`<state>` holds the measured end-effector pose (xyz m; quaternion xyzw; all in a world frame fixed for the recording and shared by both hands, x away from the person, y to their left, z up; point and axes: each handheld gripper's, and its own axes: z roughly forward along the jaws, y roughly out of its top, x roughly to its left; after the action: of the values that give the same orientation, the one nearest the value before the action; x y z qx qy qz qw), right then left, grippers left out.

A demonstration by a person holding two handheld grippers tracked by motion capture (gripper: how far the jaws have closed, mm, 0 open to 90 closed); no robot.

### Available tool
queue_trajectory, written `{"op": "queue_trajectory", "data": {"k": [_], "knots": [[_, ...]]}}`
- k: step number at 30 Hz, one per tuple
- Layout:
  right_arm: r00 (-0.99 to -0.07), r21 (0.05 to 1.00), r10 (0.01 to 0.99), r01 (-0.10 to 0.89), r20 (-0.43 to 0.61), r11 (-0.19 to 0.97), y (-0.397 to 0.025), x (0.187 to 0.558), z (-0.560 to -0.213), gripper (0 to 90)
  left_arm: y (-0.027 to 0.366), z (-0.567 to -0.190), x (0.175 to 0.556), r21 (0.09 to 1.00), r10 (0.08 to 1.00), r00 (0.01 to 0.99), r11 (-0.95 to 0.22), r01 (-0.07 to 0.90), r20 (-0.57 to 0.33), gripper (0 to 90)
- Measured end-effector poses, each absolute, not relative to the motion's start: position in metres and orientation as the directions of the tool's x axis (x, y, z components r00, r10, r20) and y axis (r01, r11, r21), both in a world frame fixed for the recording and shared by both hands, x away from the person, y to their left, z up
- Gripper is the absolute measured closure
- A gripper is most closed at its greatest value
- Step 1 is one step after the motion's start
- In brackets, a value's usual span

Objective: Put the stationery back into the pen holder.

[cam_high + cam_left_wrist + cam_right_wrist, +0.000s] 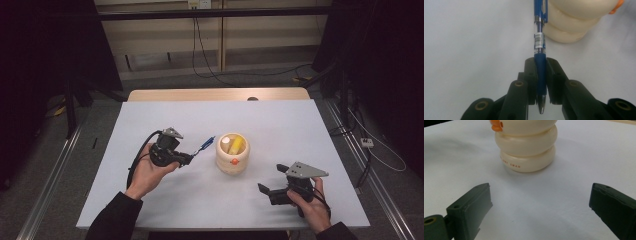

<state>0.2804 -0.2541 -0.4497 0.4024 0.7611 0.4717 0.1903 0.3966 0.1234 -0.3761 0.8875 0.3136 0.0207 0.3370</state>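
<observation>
Two grippers are at work over the white table (150, 120): the left gripper (192, 157), just left of centre in the high view, pinches a slim blue plastic ballpoint pen (540, 40) by its rubbery grip section, metal tip toward the hand and clip end aimed at the cream ringed pen holder with an orange beak (232, 155) at the middle of the frame. In the left gripper view the pen runs straight up the centre, its far end overlapping the holder at the upper right. It looks light and stiff, and its smooth barrel may twist or slide in a loose hold, so the soft grip sleeve is probably the best place to clamp it. The left hand (147, 175) cradles its tool from below, palm up. At the lower right, the right gripper (272, 182) hangs with jaws spread wide and empty, facing the holder, which already contains a yellow and a white item.
</observation>
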Motion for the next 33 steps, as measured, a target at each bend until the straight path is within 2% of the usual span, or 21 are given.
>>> {"op": "queue_trajectory", "data": {"k": [13,22,26,33], "knots": [[-0.612,0.874,0.788,0.417,0.068,0.248,-0.251,0.278,-0.448,3.8,0.126,-0.353,0.385,0.688,0.502,0.850,-0.561,0.461,-0.160,80.2],[-0.653,0.864,0.757,0.378,-0.005,0.332,-0.239,0.273,-0.448,4.0,0.113,-0.347,0.372,0.694,0.438,0.888,-0.597,0.403,-0.139,80.2],[-0.658,0.869,0.752,0.355,-0.031,0.346,-0.236,0.272,-0.447,3.9,0.106,-0.348,0.368,0.693,0.385,0.909,-0.613,0.380,-0.157,80.2],[-0.665,0.868,0.735,0.283,-0.130,0.409,-0.222,0.268,-0.444,4.4,0.094,-0.350,0.363,0.672,0.342,0.927,-0.652,0.351,-0.153,80.2]]}}
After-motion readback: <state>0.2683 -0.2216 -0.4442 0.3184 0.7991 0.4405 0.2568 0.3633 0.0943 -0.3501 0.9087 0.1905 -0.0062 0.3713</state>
